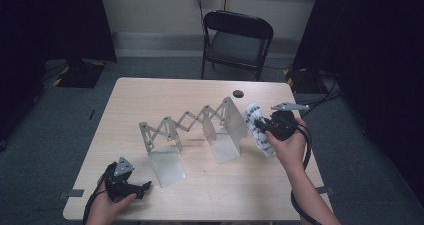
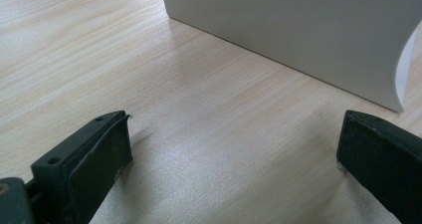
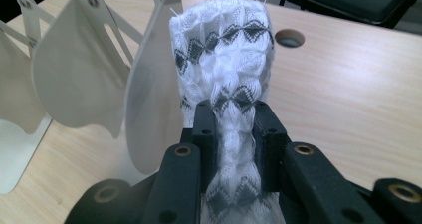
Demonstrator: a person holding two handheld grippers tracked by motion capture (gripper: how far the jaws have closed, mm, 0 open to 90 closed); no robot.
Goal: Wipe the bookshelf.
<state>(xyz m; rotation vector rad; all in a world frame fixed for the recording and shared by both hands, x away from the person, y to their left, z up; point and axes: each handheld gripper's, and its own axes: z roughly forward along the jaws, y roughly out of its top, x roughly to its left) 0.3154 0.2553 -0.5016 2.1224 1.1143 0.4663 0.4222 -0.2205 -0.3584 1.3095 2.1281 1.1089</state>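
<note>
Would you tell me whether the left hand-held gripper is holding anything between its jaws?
No, the left hand-held gripper has its jaws wide apart over the bare table, with nothing between them.

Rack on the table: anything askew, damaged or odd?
Nothing stands out. The rack stands upright, stretched out across the table; the right tongs hold a white knitted cloth bunched beside its right end. No visible damage.

The left gripper (image 2: 234,159) pointed low across the pale, wood-grained tabletop (image 2: 189,109), its two black jaws standing wide apart with nothing between them and only bare wood in the gap. Beyond them stood a flat, white metal plate (image 2: 298,35) with a rounded lower corner, its bottom edge resting on the tabletop.
</note>
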